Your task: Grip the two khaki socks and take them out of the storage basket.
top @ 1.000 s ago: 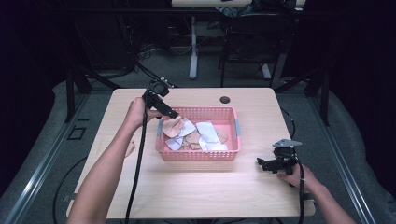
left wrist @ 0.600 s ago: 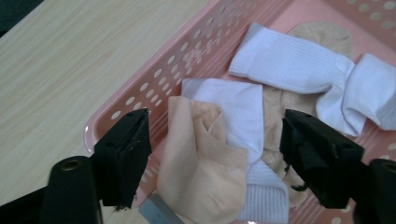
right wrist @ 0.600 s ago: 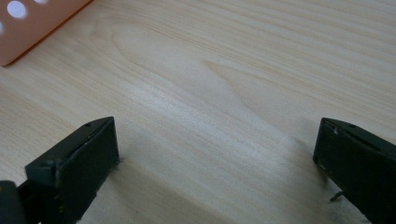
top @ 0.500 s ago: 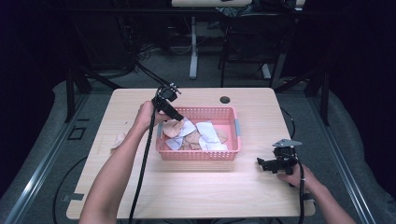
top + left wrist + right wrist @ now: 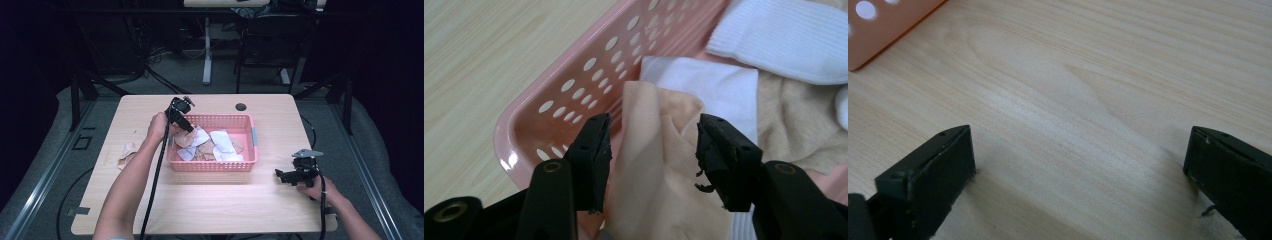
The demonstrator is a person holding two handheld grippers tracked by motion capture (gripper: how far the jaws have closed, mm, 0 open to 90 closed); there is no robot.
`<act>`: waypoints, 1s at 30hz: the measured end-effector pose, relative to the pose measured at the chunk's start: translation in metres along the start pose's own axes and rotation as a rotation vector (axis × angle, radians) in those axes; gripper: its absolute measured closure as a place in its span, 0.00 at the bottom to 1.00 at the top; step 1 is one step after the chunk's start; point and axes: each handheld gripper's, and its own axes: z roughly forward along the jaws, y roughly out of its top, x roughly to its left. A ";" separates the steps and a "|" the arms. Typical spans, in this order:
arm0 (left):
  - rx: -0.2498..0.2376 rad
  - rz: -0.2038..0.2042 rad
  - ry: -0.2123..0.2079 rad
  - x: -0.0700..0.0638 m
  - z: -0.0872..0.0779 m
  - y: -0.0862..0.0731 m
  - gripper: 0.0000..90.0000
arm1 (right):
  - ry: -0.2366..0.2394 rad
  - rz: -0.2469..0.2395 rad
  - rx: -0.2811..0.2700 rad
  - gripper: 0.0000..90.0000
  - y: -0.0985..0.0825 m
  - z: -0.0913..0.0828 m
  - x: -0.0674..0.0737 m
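Peach sock (image 5: 659,170): found in the pink basket (image 5: 549,125) at its left end, near the counter's (image 5: 210,200) middle; its long axis is run away from the left gripper (image 5: 651,150), folded end farthest.
Left gripper: angled down over the basket's left wall; jaws have just been closing, half shut, the sock flanked, no firm pinch made out.
Right gripper (image 5: 292,175): rested near the counter's right edge, jaws spread wide, nothing held.
Hidden: the sock's near end is cut off.
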 end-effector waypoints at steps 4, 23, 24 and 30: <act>0.011 0.010 0.006 -0.004 0.004 0.002 0.62 | 0.000 0.000 0.000 0.00 0.000 0.000 0.000; 0.018 0.025 0.020 -0.012 0.002 -0.003 0.97 | 0.002 0.005 -0.005 0.00 0.000 0.000 0.000; 0.003 0.025 0.019 -0.012 -0.003 -0.003 0.97 | 0.000 0.005 -0.005 0.00 0.000 0.000 0.000; -0.027 0.034 0.023 -0.014 -0.021 -0.005 0.97 | 0.003 0.004 -0.004 0.00 0.000 0.000 0.000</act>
